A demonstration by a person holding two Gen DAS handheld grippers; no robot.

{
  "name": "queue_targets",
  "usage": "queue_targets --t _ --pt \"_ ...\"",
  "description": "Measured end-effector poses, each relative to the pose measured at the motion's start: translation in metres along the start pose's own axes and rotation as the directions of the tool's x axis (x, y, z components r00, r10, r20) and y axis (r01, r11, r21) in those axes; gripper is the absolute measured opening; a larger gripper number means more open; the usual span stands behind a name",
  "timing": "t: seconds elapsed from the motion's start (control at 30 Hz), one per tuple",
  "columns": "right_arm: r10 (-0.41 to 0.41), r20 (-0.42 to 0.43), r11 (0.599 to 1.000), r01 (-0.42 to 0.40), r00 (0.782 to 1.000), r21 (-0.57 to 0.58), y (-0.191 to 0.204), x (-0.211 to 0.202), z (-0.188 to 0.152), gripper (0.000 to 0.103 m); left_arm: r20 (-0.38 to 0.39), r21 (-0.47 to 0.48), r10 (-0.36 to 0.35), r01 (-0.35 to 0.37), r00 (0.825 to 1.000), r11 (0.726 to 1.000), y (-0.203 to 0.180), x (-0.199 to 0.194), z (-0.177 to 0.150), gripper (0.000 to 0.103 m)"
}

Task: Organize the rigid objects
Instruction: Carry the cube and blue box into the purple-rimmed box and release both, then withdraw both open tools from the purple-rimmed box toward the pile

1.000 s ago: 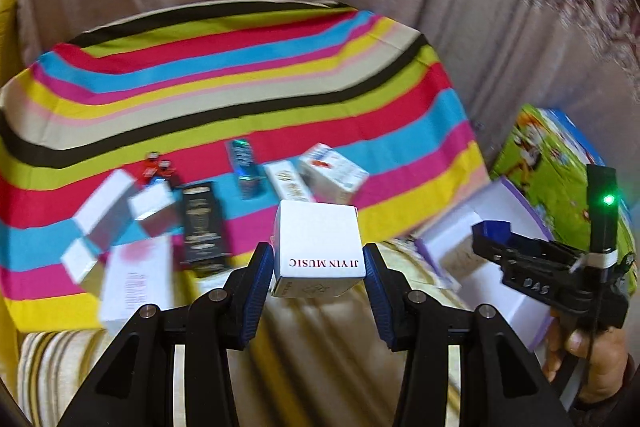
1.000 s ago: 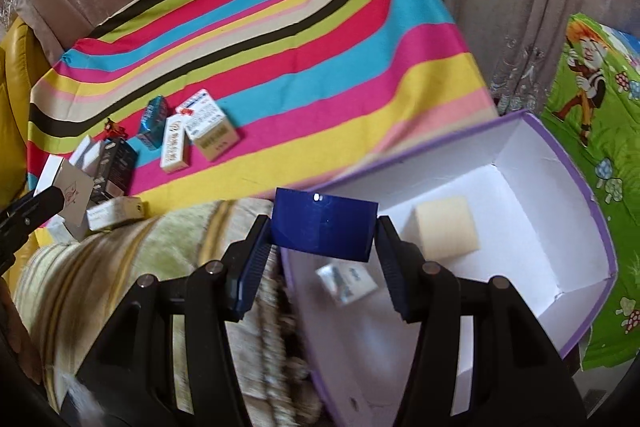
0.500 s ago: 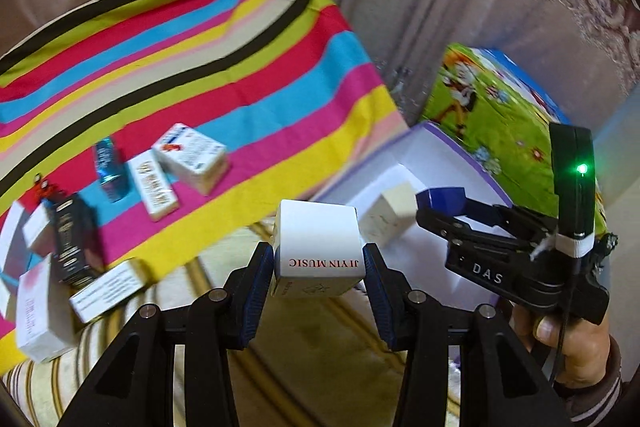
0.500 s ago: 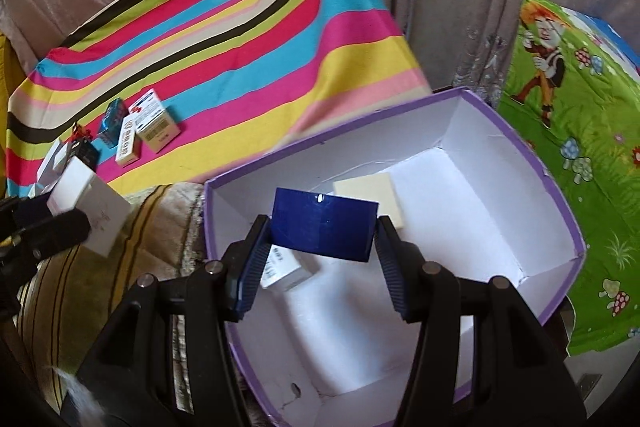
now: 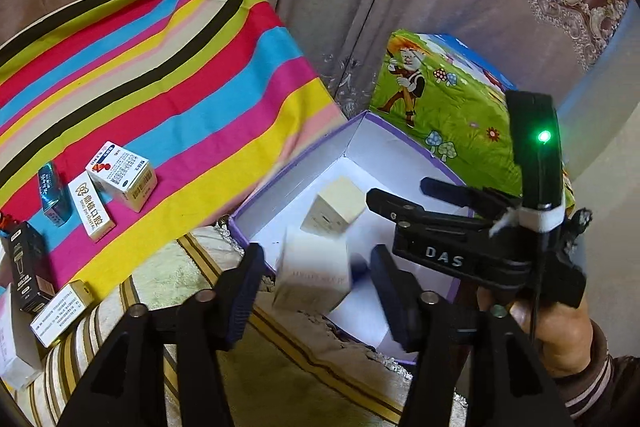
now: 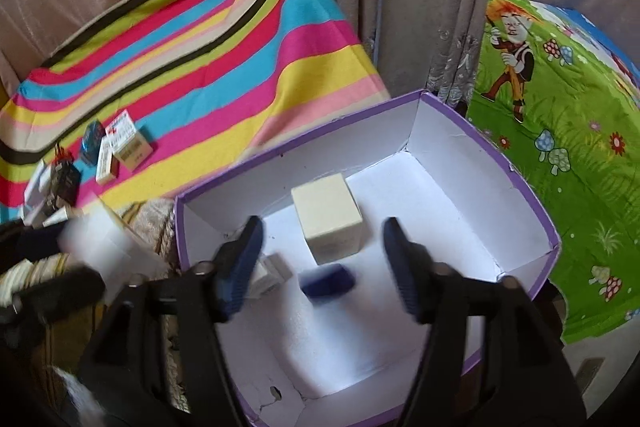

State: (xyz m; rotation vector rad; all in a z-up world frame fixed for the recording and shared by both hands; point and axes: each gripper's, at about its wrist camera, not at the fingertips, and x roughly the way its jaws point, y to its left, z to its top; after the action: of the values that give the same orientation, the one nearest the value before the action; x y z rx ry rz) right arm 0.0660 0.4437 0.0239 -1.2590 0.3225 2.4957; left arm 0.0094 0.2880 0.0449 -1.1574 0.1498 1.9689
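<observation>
The striped cloth [image 5: 168,95] spreads across the surface under my leftover packets: a red-and-white medicine box [image 5: 122,175], a toothpaste carton [image 5: 91,205] and a teal pack [image 5: 52,193]. Beside it sits the purple-rimmed white box [image 6: 480,163], with a cream cube box [image 6: 328,219] and a small white packet [image 6: 272,273] on its floor. My left tongs [image 5: 316,285] have just been opening; the white cube box [image 5: 314,277] is blurred between the parted pads, loose over the big box's near edge. My right tongs [image 6: 322,263] have just been opening too, and the dark blue box [image 6: 328,279], also blurred, lies free between them inside the white box.
</observation>
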Motion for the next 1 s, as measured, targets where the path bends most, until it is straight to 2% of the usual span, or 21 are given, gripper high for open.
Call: queue_targets --t 0.03,0.1,0.3,0.6,1.0 --pt "0.010 0.010 1.000 -0.010 1.000 0.010 -0.001 -0.002 0.000 0.084 0.000 -0.010 -0.002 0.002 1.000 1.000 0.002 0.000 0.000 0.059" --pt "0.009 0.022 1.000 -0.009 1.000 0.002 0.000 -0.003 0.001 0.087 0.006 -0.043 -0.011 0.011 1.000 0.999 0.007 -0.002 0.000 0.059" --pt "0.033 0.002 0.999 -0.033 0.999 -0.006 0.006 -0.001 -0.001 0.087 0.019 -0.118 -0.005 0.007 1.000 0.993 0.024 -0.007 -0.003 0.059" --pt "0.062 -0.014 0.998 -0.062 0.998 -0.012 0.013 0.000 -0.002 0.087 0.055 -0.181 0.040 -0.030 0.998 0.983 0.046 -0.022 -0.012 0.059" --pt "0.106 -0.036 0.993 -0.108 0.994 -0.048 0.033 -0.001 -0.003 0.087 0.127 -0.345 0.087 -0.038 0.988 0.938 0.098 -0.064 -0.038 0.059"
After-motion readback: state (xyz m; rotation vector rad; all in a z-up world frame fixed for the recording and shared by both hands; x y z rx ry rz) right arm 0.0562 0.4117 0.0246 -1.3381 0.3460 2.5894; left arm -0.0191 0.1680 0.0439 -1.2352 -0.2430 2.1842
